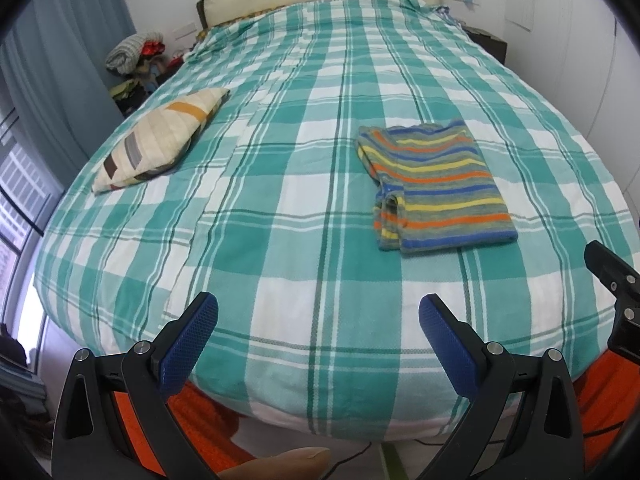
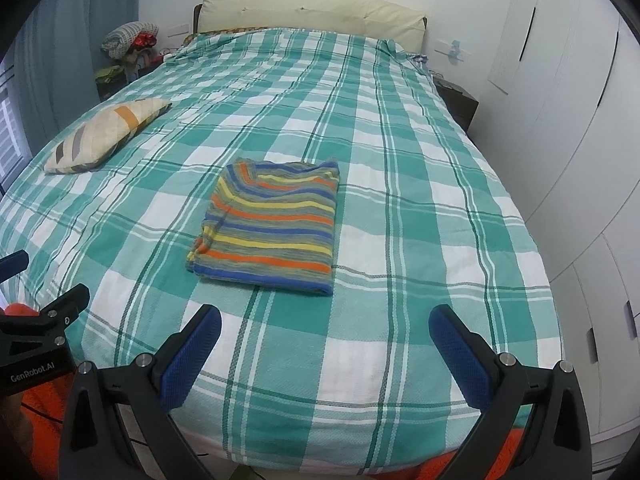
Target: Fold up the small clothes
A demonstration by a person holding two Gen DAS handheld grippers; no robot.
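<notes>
A small striped knit garment [image 1: 434,184], in grey, blue, orange and yellow bands, lies folded into a flat rectangle on the green and white checked bed [image 1: 280,220]. It also shows in the right wrist view [image 2: 270,228]. My left gripper [image 1: 318,320] is open and empty, held above the foot of the bed, short of the garment and to its left. My right gripper [image 2: 325,332] is open and empty, just short of the garment's near edge. Neither gripper touches the garment.
A patterned cushion [image 1: 160,144] lies on the bed's left side, also in the right wrist view [image 2: 106,134]. A cream headboard [image 2: 312,14] is at the far end. White wardrobe doors [image 2: 560,120] line the right. A clothes pile [image 1: 134,56] sits far left.
</notes>
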